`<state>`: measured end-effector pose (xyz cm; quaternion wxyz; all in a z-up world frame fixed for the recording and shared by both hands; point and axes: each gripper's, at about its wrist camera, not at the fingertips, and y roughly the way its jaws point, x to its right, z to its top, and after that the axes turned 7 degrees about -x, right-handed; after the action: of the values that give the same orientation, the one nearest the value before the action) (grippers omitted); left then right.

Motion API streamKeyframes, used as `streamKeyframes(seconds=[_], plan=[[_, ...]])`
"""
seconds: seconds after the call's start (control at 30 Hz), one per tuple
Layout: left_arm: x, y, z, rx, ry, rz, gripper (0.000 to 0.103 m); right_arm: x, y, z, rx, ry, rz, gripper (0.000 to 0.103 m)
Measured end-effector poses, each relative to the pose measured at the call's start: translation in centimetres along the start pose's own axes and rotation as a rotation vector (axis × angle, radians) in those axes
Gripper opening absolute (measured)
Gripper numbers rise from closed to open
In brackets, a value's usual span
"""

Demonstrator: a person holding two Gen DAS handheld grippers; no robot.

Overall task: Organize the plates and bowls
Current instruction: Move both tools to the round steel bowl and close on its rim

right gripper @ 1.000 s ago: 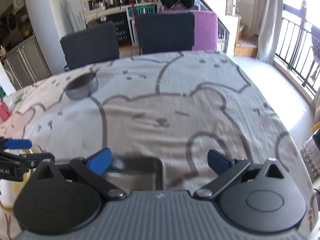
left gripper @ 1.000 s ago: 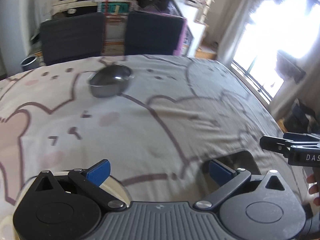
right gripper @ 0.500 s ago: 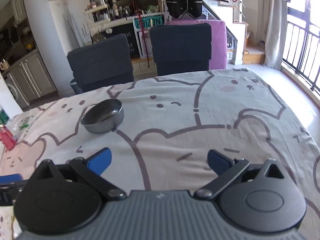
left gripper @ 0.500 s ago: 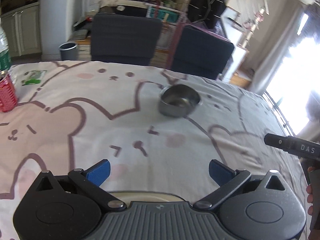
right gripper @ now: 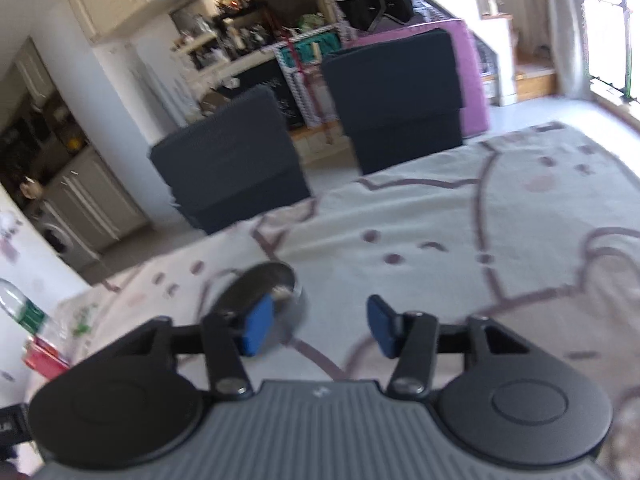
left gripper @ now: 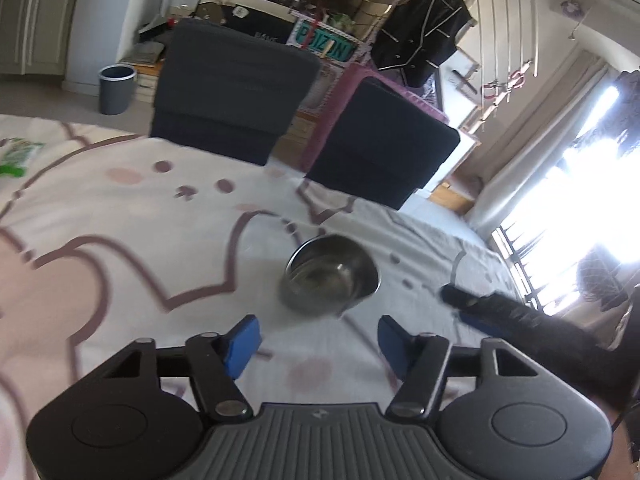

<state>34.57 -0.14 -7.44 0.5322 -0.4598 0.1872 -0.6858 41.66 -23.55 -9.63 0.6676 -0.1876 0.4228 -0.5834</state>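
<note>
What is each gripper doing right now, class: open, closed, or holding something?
Left gripper: jaws closing, nothing between them; the metal bowl sits just ahead.
Right gripper: jaws closing, empty; the bowl lies beyond its left pad.

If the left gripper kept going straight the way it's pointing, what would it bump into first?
Most likely the round steel bowl on the bear-print tablecloth: it sits just ahead of the left gripper, whose closing jaws have nothing between them. Depth is hard to judge.

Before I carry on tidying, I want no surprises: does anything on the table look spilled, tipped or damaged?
Nothing stands out. The steel bowl sits upright and looks empty on the cartoon tablecloth, no spill showing. Both grippers, left and right, are closing with nothing between their fingers. The pictures are blurred, so small flaws could be missed.
</note>
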Motion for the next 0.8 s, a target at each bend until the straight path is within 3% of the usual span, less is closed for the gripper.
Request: streamKeyframes(seconds=[0.1,0.2,0.47,0.63,0.7,0.8], plan=[[0.2,2.5,1.2,-0.004,-0.019,-0.01,0.056,0.1,2.2,0.4,-0.012,-0.007,0.031,0.044],[-0.4,5.1,2.2,-0.022,-0.09,0.011,0.05,0.3,3.5,0.8,-0.001,-0.029,0.045,0.044],[-1.4,8.7,3.1,-0.045,-0.115,0.046,0.047,-0.2,5.3,1.8,-0.002,-0.079,0.073,0.044],[-2.5,10.3,3.1,-0.049,-0.174,0.062,0.037,0.1,5.8,1.6,0.006,-0.073,0.073,0.044],[-2.9,10.8,3.1,-0.056,-0.193,0.06,0.025,0.4,6.0,1.5,-0.001,-0.067,0.082,0.044],[-3.1,11.0,2.9,-0.054,-0.193,0.05,0.021,0.6,6.0,1.5,-0.015,-0.058,0.111,0.044]])
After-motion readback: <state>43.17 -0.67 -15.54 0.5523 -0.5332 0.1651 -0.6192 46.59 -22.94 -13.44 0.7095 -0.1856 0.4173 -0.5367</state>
